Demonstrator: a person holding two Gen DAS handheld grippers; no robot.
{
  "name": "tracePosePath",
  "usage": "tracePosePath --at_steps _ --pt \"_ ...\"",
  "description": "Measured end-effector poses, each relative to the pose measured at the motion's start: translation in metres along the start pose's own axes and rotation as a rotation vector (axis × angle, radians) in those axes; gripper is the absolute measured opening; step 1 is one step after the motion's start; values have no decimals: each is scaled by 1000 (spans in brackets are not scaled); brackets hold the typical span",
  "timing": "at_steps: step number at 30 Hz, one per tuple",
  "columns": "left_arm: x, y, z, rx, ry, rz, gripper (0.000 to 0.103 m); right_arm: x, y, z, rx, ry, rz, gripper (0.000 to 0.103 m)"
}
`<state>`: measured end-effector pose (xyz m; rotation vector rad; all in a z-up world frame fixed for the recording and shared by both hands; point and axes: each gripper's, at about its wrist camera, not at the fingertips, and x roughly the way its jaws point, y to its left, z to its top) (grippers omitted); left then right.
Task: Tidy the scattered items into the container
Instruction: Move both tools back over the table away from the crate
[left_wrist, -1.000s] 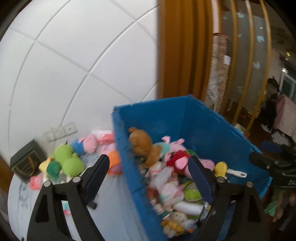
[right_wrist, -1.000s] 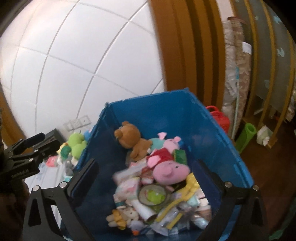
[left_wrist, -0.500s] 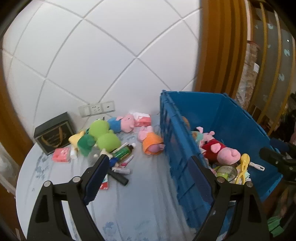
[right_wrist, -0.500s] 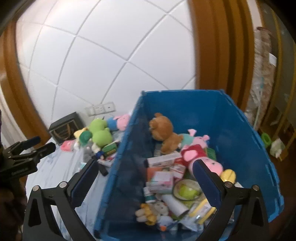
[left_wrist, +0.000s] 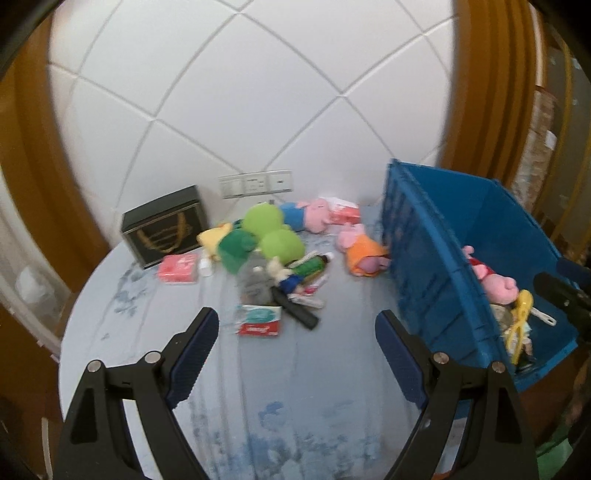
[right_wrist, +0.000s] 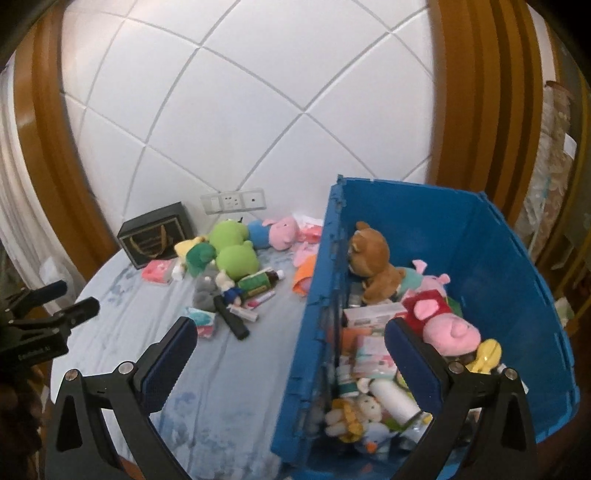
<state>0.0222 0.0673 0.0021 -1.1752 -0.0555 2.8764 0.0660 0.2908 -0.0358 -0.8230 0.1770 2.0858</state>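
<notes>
Scattered toys (left_wrist: 273, 254) heaped at mid-frame of the left wrist view, on the blue-patterned tabletop (left_wrist: 258, 387), left of the blue bin (left_wrist: 424, 280). Mostly plush: green frogs (left_wrist: 275, 230), a pig in blue (left_wrist: 308, 214) behind them, a pig in orange (left_wrist: 364, 251) lying right against the bin's wall. Probably light, soft and squashy; best pinched across a body or head, where the stuffing gives and holds. Harder bits among them: a green bottle (left_wrist: 312, 266), a black stick (left_wrist: 297, 312), thin tubes (left_wrist: 308, 295), a flat red-and-white packet (left_wrist: 258, 319) nearest the lower edge. Likely stiffer and slicker, so better taken across the narrow side; the packet lies flat and may need an edge lifted first.

Bin already well filled, seen in the right wrist view: brown bear (right_wrist: 371, 254), pink pig (right_wrist: 448, 328), boxes and bottles.

Left hand-held gripper (left_wrist: 295, 354) spread wide, nothing between the jaws, aimed at the heap; packet just beyond the tips, the plush farther up the frame. Right hand-held gripper (right_wrist: 288, 354) likewise wide and empty, straddling the bin's near wall, heap up and to the left.
</notes>
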Motion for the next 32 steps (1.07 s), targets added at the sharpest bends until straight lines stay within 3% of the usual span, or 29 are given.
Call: tracePosePath --at_steps 12,20,27,32 --pt "-13 60 -9 -121 -7 8 87 -1 40 -3 -17 2 4 103" --pt "-8 66 -9 -131 7 20 87 -2 46 -1 -23 -3 3 103" --pt "-15 65 -11 -119 -48 38 87 -2 50 0 -25 2 6 103" --pt "-11 65 -11 -124 -21 12 87 -2 51 0 -26 3 7 103"
